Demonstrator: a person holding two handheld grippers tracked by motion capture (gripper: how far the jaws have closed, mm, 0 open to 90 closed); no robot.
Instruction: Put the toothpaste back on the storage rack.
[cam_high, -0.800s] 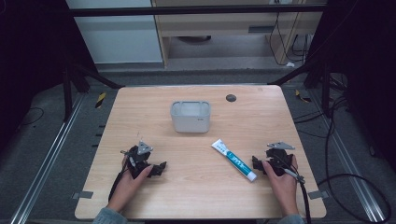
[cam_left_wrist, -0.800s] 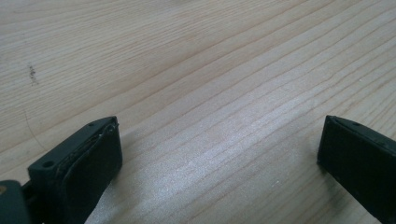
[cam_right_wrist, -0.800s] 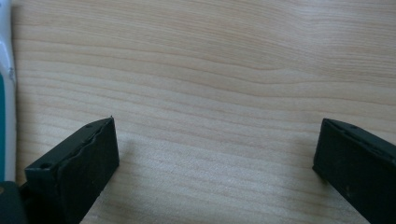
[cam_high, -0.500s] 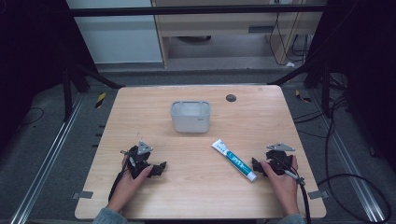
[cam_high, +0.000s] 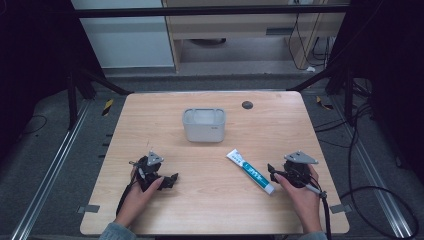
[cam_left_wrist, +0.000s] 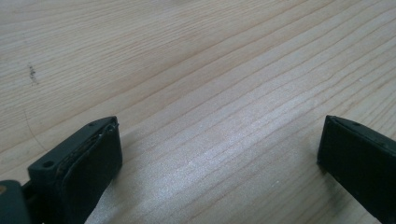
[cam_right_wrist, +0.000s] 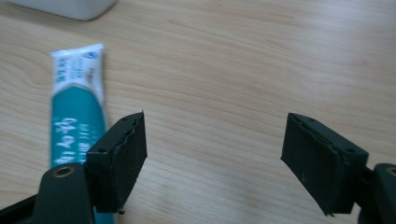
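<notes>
A white and teal toothpaste tube (cam_high: 250, 171) lies flat and slanted on the wooden table (cam_high: 150, 115), right of the middle. My right gripper (cam_high: 272, 172) rests low at the tube's near end, open, its jaws pointing left. In the right gripper view the tube (cam_right_wrist: 77, 107) lies outside the left jaw, and bare wood fills the gap of the right gripper (cam_right_wrist: 212, 154). My left gripper (cam_high: 172, 180) sits near the front left, held by a hand. In the left gripper view it (cam_left_wrist: 219, 149) stands open over bare wood.
A pale grey rectangular tub (cam_high: 203, 125) stands at the table's middle, beyond the tube; its corner (cam_right_wrist: 70, 7) peeks into the right gripper view. A small dark round spot (cam_high: 247, 104) marks the far side. Cables trail off the right edge.
</notes>
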